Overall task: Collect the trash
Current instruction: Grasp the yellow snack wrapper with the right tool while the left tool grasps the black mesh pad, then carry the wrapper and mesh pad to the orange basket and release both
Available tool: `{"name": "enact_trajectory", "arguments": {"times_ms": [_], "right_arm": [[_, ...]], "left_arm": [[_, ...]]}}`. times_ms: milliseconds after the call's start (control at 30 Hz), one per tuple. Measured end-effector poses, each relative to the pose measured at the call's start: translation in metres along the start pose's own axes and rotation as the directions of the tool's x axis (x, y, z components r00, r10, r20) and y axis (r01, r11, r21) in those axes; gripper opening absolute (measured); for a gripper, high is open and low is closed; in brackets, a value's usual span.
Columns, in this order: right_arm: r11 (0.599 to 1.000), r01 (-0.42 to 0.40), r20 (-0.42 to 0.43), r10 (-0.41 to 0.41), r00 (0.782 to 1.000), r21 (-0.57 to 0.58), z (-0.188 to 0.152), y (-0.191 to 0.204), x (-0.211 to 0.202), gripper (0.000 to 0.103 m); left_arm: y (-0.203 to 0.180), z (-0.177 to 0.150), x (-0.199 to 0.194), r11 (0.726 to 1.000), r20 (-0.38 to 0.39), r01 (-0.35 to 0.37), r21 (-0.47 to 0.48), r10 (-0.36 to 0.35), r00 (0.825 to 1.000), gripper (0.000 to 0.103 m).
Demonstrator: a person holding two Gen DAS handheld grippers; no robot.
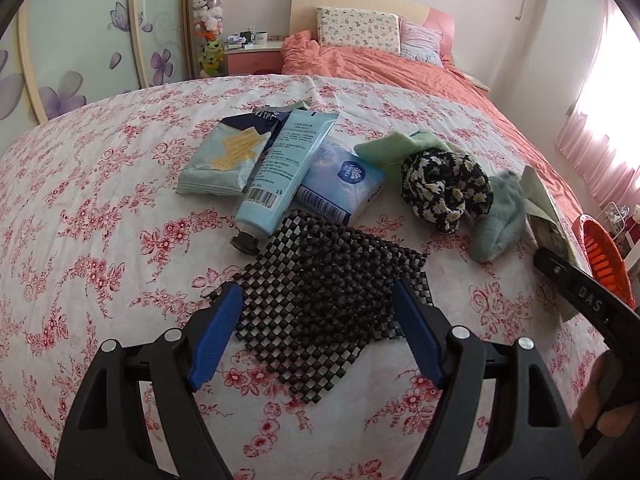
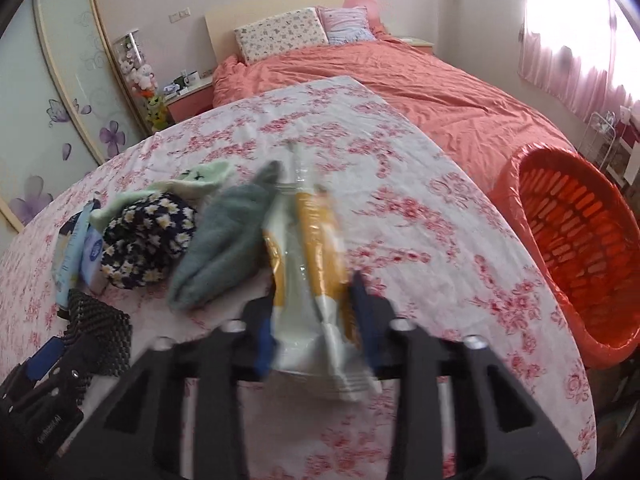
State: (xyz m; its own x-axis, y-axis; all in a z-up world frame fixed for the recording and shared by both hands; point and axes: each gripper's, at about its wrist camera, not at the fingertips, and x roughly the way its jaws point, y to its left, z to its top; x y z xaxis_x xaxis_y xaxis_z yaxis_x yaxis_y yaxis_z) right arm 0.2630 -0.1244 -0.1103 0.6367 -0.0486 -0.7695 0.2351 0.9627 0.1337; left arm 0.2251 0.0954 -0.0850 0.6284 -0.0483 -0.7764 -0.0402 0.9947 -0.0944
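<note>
Right tongs (image 2: pixel 316 320) seemingly clamped on blurred wrapper (image 2: pixel 308 264), left tongs (image 1: pixel 316 320) apart.

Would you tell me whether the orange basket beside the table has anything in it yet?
Empty, as far as it shows: the orange basket shows only bare slotted walls inside; its near bottom is hidden by the rim.

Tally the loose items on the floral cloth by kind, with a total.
Wrappers and packets: 3, snack packet, tissue pack, wrapper in the right gripper
Tubes: 1, blue tube
Fabric items: 3
Mesh mats: 1
Total: 8
</note>
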Motion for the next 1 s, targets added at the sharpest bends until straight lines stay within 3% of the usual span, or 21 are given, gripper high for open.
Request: {"name": "enact_trajectory", "arguments": {"times_ms": [100, 200, 267, 300, 333, 600, 1000], "right_arm": [[1.0, 0.009, 0.007, -0.009, 1.0, 0.007, -0.002, -0.01, -0.001, 0.023], [1.0, 0.002, 0.006, -0.002, 1.0, 0.011, -0.002, -0.013, -0.001, 0.022], [1.0, -0.006, 0.004, 0.006, 1.0, 0.012, -0.002, -0.013, -0.001, 0.022], [1.0, -0.011, 0.0, 0.011, 1.0, 0.016, -0.002, -0.014, -0.001, 0.022], [1.0, -0.014, -0.003, 0.014, 1.0, 0.019, -0.002, -0.015, 0.0, 0.022], [1.0, 0.002, -0.008, -0.002, 1.0, -0.006, -0.003, -0.01, 0.0, 0.025], [0.999, -0.041, -0.005, 0.041, 0.999, 0.025, -0.004, -0.017, -0.001, 0.026]], "left_arm": [[-0.003, 0.0, 0.0, 1.0, 0.002, 0.011, -0.012, -0.011, 1.0, 0.075], [-0.008, 0.0, 0.002, 1.0, 0.014, -0.003, -0.008, 0.004, 1.0, 0.065], [-0.011, 0.001, 0.002, 1.0, 0.026, -0.008, 0.007, 0.008, 1.0, 0.043], [-0.011, 0.001, 0.002, 1.0, 0.026, -0.002, 0.008, 0.002, 1.0, 0.039], [-0.009, 0.001, 0.002, 1.0, 0.028, 0.016, 0.004, -0.016, 0.999, 0.028], [-0.002, 0.001, 0.002, 0.997, 0.028, 0.069, -0.032, -0.068, 0.997, 0.027], [-0.006, -0.001, 0.002, 1.0, 0.023, 0.028, -0.004, -0.028, 0.999, 0.027]]}}
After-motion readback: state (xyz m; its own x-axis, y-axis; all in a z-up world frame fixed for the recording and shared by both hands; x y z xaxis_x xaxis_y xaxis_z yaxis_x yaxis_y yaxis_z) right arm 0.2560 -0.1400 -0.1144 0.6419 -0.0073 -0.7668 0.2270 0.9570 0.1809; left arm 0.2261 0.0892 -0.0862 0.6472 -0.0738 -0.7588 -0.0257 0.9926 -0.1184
